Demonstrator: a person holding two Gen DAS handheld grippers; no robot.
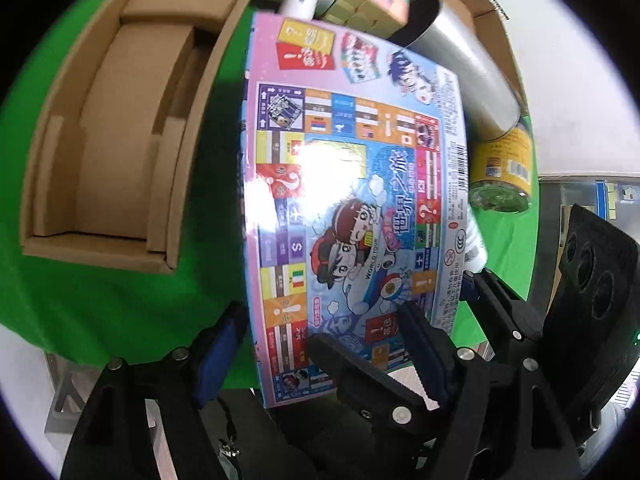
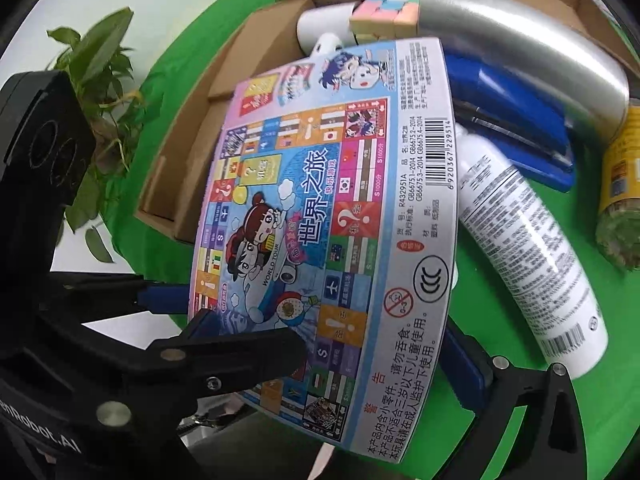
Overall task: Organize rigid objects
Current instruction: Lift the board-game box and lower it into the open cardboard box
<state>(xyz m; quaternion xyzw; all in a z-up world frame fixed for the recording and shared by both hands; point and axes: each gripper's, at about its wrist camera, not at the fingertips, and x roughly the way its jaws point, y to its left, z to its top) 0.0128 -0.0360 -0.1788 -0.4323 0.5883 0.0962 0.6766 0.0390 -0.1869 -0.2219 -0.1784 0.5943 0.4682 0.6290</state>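
Observation:
A colourful board game box (image 1: 352,200) (image 2: 320,220) is held tilted above the green table, its printed face towards both cameras. My right gripper (image 2: 376,336) is shut on its near end: the left finger (image 2: 240,344) lies across the face and the blue pad (image 2: 464,356) of the other finger sits at the box's right edge. My left gripper (image 1: 320,312) stands wide, with the box's near left part between its jaws. Its left pad (image 1: 216,360) sits just off the box's left edge, with a sliver of green between. Its right finger (image 1: 428,352) lies over the face.
An open cardboard box (image 1: 100,140) lies at the left. Behind the game box are a pastel cube (image 1: 372,4), a silver cylinder (image 1: 472,76) and a yellow-labelled jar (image 1: 504,168). A white tube (image 2: 528,248) and a blue stapler (image 2: 520,120) lie at the right. A plant (image 2: 100,80) stands past the table edge.

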